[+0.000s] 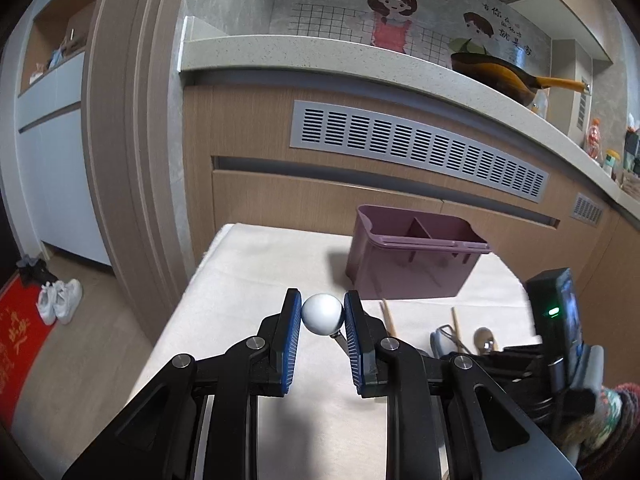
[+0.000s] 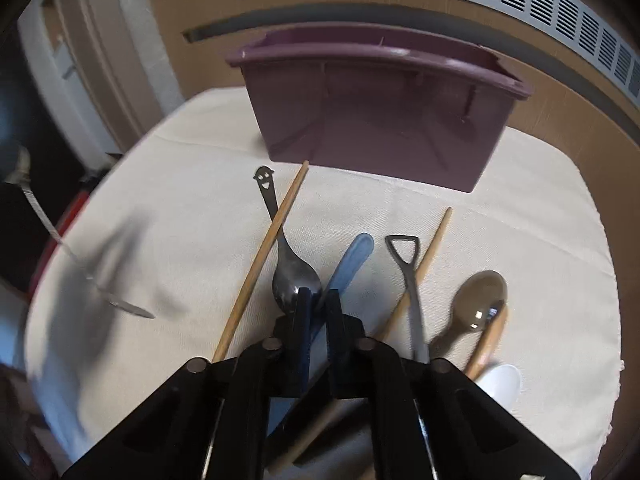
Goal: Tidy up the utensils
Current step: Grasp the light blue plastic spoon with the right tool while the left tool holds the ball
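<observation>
My left gripper (image 1: 322, 314) is shut on a utensil with a white ball end (image 1: 322, 313) and holds it above the cloth-covered table (image 1: 248, 280). The purple divided utensil bin (image 1: 416, 256) stands ahead to its right. My right gripper (image 2: 318, 300) is closed around the blue-handled utensil (image 2: 352, 262) lying on the cloth, next to the smiley-handled metal spoon (image 2: 294, 276). Two wooden chopsticks (image 2: 266, 256), a shovel-handled spoon (image 2: 408, 272) and a brown spoon (image 2: 478, 300) lie beside it. The bin (image 2: 376, 112) stands just beyond them.
A white spoon (image 2: 500, 384) lies at the right front. The kitchen cabinet with a vent grille (image 1: 416, 148) rises behind the table; a pan (image 1: 496, 74) sits on the counter. Shoes (image 1: 60, 300) and a red mat (image 1: 16, 340) lie on the floor left.
</observation>
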